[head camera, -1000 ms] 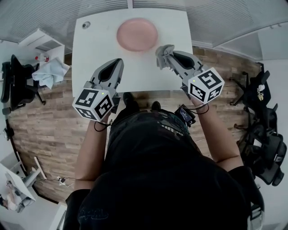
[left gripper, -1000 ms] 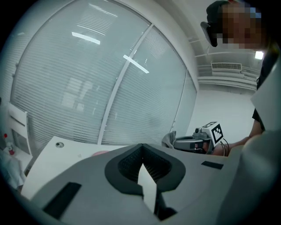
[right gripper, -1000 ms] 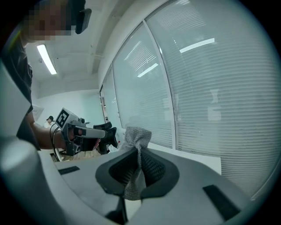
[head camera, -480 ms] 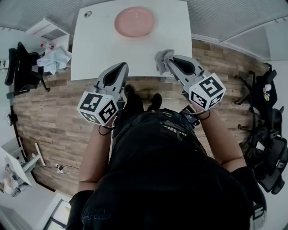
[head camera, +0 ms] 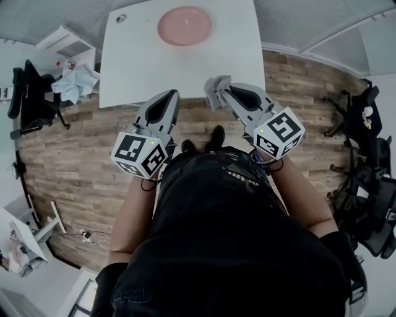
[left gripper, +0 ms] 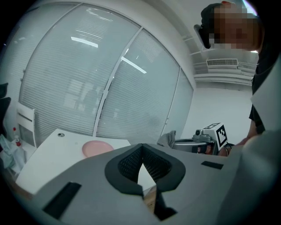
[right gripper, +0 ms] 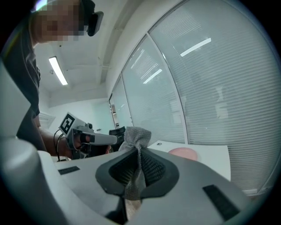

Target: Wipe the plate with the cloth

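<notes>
A pink plate (head camera: 184,25) lies at the far middle of the white table (head camera: 136,68); it also shows in the left gripper view (left gripper: 97,148) and the right gripper view (right gripper: 183,152). My right gripper (head camera: 218,88) is shut on a grey cloth (head camera: 215,86), which bunches above its jaws (right gripper: 137,136) and hangs below them. My left gripper (head camera: 169,96) is shut with nothing between its jaws. Both grippers hover at the table's near edge, short of the plate.
A small round grommet (head camera: 121,19) sits in the table's far left corner. Wooden floor (head camera: 80,161) lies under me. A side table with a bundled cloth (head camera: 75,80) stands left, dark office chairs (head camera: 365,155) right. Blinds cover the glass wall (left gripper: 88,79) behind the table.
Both grippers have drawn back from over the table to its near edge, away from the plate. The cloth stays in the right gripper.
</notes>
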Demonstrator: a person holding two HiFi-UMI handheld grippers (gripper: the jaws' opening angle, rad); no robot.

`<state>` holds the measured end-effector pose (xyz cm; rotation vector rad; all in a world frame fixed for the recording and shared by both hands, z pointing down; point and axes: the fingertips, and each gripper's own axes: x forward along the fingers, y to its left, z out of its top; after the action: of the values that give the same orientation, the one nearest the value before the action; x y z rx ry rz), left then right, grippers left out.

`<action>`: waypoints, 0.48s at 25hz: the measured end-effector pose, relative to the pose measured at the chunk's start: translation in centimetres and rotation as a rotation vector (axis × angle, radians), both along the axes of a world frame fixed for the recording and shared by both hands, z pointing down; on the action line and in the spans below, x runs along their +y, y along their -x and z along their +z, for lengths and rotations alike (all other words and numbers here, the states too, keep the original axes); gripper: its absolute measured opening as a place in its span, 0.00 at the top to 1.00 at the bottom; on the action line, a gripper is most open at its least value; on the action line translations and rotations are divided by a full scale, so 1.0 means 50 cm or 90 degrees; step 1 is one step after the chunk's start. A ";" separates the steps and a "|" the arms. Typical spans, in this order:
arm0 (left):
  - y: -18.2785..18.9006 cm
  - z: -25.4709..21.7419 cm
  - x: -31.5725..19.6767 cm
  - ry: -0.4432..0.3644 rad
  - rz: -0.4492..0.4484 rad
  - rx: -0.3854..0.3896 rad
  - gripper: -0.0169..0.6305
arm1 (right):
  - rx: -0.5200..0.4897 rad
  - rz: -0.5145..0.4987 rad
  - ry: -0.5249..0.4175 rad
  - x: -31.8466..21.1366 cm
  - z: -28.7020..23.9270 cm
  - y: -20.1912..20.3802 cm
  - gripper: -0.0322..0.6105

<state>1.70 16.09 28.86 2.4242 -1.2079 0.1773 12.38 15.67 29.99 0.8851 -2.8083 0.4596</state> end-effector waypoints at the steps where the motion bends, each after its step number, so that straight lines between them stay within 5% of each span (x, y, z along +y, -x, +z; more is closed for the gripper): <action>1: 0.005 0.002 0.008 0.002 0.003 -0.001 0.95 | 0.001 -0.003 0.000 0.010 -0.001 0.008 0.89; 12: 0.085 -0.001 0.073 0.006 0.023 0.010 0.95 | 0.009 0.019 -0.001 0.079 -0.012 0.094 0.89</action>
<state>-2.54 19.77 28.81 2.4355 -1.1548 0.1743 7.69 19.62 29.40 0.9278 -2.7872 0.4536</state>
